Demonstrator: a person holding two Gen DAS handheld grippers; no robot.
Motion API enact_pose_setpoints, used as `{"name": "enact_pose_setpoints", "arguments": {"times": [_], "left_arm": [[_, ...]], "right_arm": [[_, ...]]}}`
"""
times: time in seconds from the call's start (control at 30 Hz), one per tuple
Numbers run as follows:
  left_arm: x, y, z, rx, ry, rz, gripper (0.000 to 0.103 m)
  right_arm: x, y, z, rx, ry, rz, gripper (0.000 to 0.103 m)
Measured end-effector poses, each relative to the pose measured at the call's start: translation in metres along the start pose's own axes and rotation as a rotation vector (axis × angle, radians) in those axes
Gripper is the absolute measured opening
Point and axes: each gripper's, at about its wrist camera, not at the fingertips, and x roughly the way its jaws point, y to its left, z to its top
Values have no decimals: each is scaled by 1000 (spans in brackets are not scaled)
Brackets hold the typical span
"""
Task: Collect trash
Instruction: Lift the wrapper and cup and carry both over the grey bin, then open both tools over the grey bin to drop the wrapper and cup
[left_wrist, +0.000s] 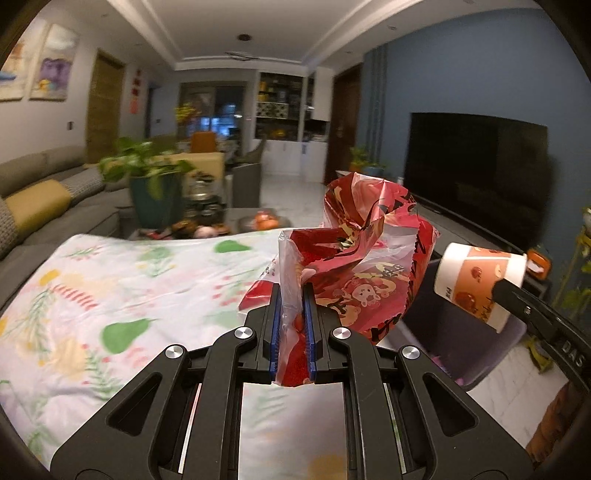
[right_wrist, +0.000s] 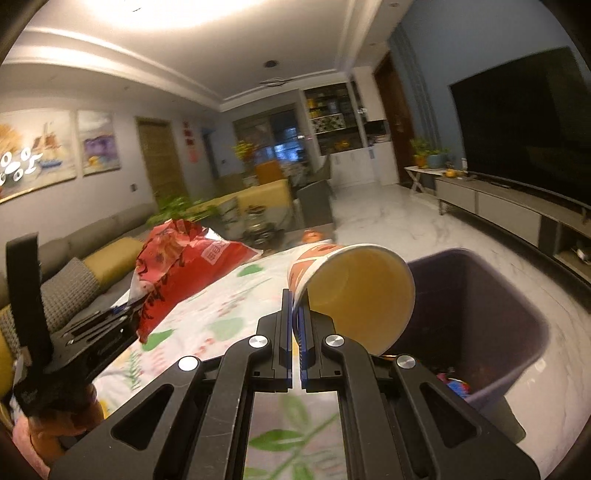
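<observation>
The left tool (left_wrist: 292, 295) is clamped on a crumpled red snack bag (left_wrist: 369, 258), held up above the right edge of the worktop, which is covered by a floral cloth (left_wrist: 129, 295). The right tool (right_wrist: 296, 306) is clamped on the rim of a paper cup (right_wrist: 354, 291), which lies tilted on its side with its empty mouth facing the camera, above the near rim of a purple trash bin (right_wrist: 517, 314) standing on the marble floor (right_wrist: 424, 229) just right of the worktop.

A floral cloth (left_wrist: 122, 295), grey sofa (left_wrist: 55, 206), potted plant (left_wrist: 155, 184) and what looks like a television (left_wrist: 476, 170).
</observation>
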Motion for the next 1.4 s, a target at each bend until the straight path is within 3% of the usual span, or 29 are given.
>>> {"name": "enact_pose_setpoints", "arguments": {"times": [0.3,0.67,0.77,0.83,0.93,0.97,1.03,1.13,1.4], "left_arm": [[43,-71,-1,60,26,-145,11],[78,-101,-6,60,41,-234,14],[82,-103,-8,71,46,-266,21],[85,-104,-11,80,46,-272,36],[84,-102,-15,72,43,-269,56],[83,-101,-16,66,41,-269,58],[82,-96,-18,56,38,-255,66],[79,-86,-20,41,40,-234,73],[39,-56,-31,39,-8,-75,86]], "right_arm": [[-3,-46,6,62,-15,-89,3],[4,-73,6,84,-8,-126,6],[8,-77,4,95,-5,-136,18],[8,-79,2,109,-10,-146,27],[6,-82,2,111,-14,-168,30],[4,-82,1,109,-17,-178,32],[-1,-84,0,105,-34,-207,49],[-9,-81,-3,99,-44,-232,55],[-25,-48,-17,-18,-67,-342,83]]}}
